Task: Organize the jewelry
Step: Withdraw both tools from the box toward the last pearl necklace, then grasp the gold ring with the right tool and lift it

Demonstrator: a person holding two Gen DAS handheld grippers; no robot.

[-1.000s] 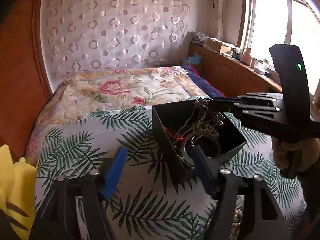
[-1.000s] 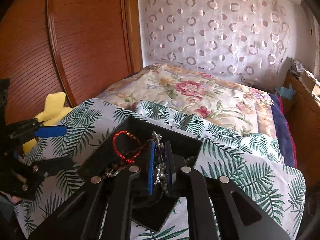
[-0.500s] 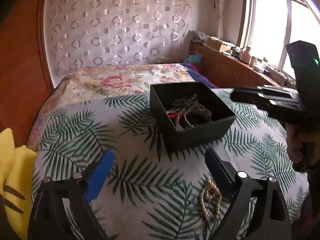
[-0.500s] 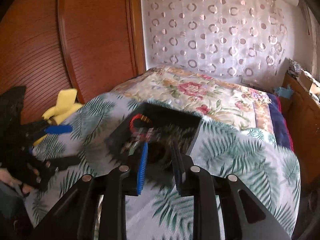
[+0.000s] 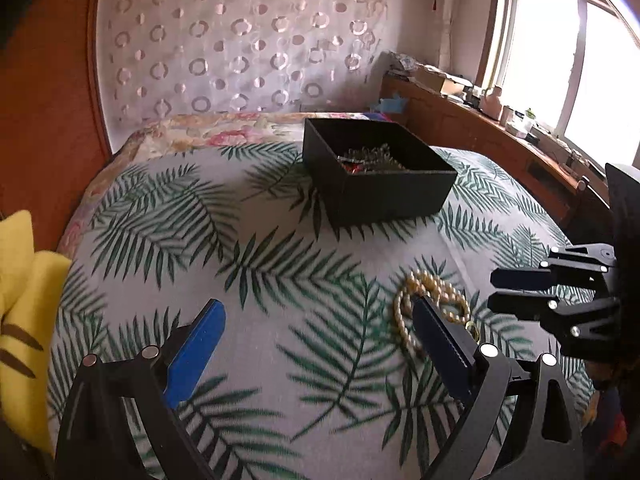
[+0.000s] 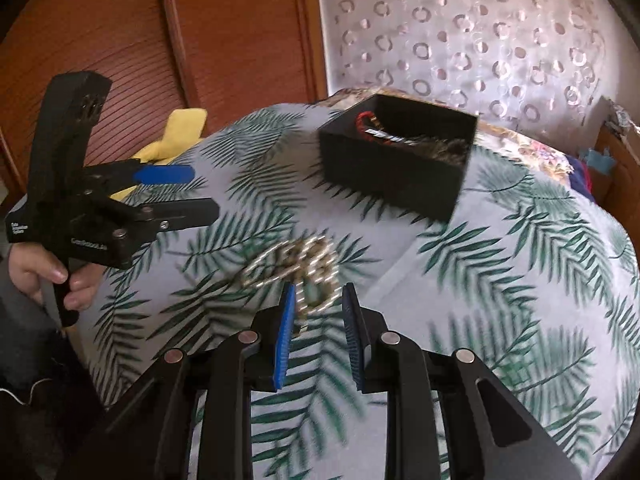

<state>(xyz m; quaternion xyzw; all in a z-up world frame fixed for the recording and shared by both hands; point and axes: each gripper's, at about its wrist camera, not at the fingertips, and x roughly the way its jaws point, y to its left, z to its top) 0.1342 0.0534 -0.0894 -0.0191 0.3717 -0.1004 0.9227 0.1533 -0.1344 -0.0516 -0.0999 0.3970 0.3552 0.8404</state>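
A black open box (image 5: 380, 176) stands on the palm-leaf bedspread and holds a tangle of chains and a red bracelet (image 6: 366, 122). It also shows in the right wrist view (image 6: 396, 168). A pearl necklace (image 5: 434, 304) lies loose on the spread in front of the box, blurred in the right wrist view (image 6: 296, 266). My left gripper (image 5: 318, 322) is wide open and empty, the necklace by its right finger. My right gripper (image 6: 318, 304) is partly open and empty, just behind the necklace. In the left wrist view it (image 5: 502, 290) comes in from the right.
A yellow plush toy (image 5: 24, 304) lies at the bed's left edge. A wooden wardrobe (image 6: 120, 40) stands to the left. A wooden sideboard with small items (image 5: 500, 132) runs under the window on the right. A floral quilt (image 5: 224, 132) lies behind the box.
Both grippers pulled back from the box toward the near side of the bed. The right gripper let go of the chains in the box and opened. The pearl necklace came into view.
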